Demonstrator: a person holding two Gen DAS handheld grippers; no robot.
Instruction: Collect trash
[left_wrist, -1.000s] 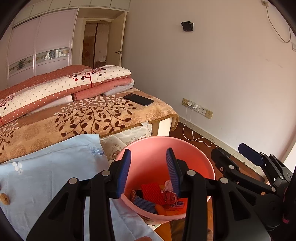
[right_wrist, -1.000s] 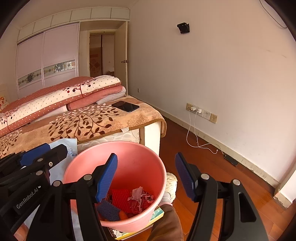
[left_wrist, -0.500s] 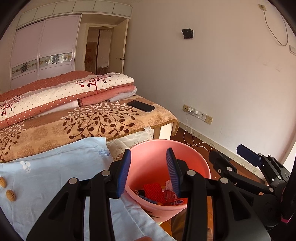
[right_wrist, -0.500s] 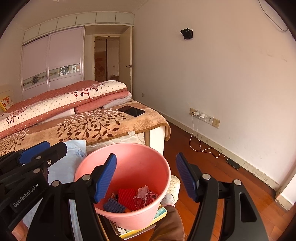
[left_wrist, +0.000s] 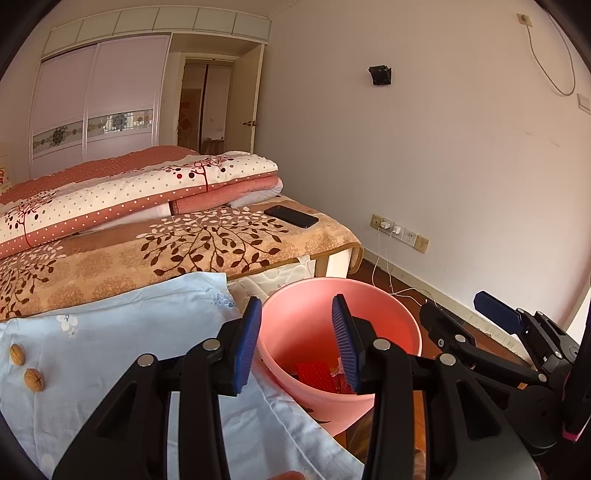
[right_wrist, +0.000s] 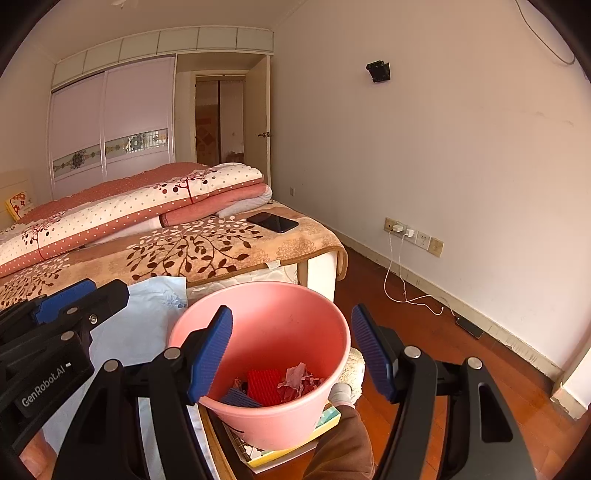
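Observation:
A pink bucket stands beside the light blue cloth, with red and blue scraps of trash inside. My left gripper is open and empty, over the bucket's near left rim. My right gripper is open wide and empty, held above the bucket's mouth; it also shows in the left wrist view. Two walnuts lie on the light blue cloth at the far left.
A bed with a leaf-patterned blanket, folded quilts and a black phone. The bucket rests on a stack of books. A wall socket with a charger cable is at right, above the wooden floor.
Both grippers have pulled back and up from the bucket. The left view has swung left, so two walnuts on the blue cloth have come further into sight. Both jaws stay open.

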